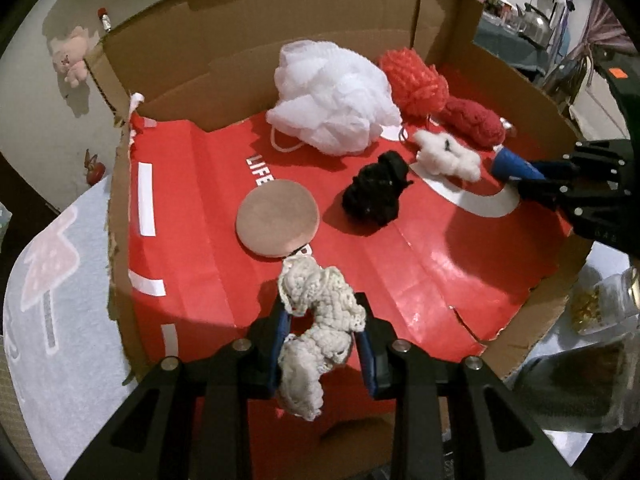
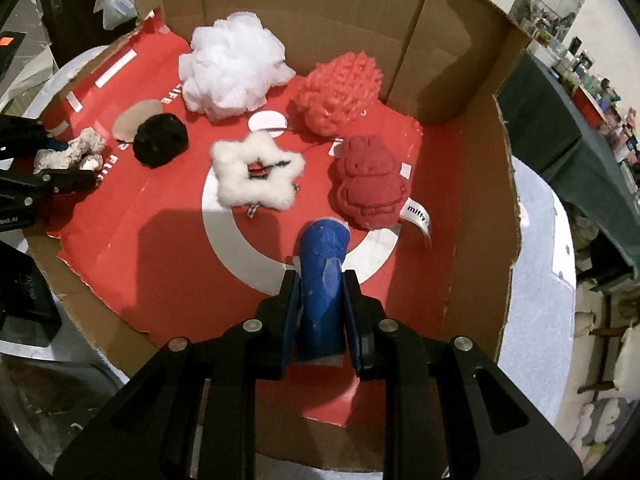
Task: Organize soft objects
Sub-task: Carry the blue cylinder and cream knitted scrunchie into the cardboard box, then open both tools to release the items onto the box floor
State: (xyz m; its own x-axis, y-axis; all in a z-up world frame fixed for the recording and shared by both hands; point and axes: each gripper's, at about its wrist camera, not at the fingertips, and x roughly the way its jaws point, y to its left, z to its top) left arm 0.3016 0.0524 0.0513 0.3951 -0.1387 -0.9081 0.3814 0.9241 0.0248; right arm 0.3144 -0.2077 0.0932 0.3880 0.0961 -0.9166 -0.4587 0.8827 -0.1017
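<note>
Cream scrunchie point(image 1: 316, 328) in left gripper point(image 1: 322, 344); blue roll point(image 2: 322, 280) in right gripper point(image 2: 320, 304).

We see a cream knitted scrunchie point(image 1: 316, 328) pinched and dangling above the red liner, and a blue foam roll point(image 2: 322, 276) clamped upright-tilted. Lying in the box: a white mesh pouf point(image 2: 232, 68) at the back, a coral yarn ball point(image 2: 340, 92) beside it, a red bunny sponge point(image 2: 368, 180), a white fuzzy star point(image 2: 256, 172), a black scrunchie point(image 2: 160, 140), and a flat tan pad point(image 1: 278, 218).
</note>
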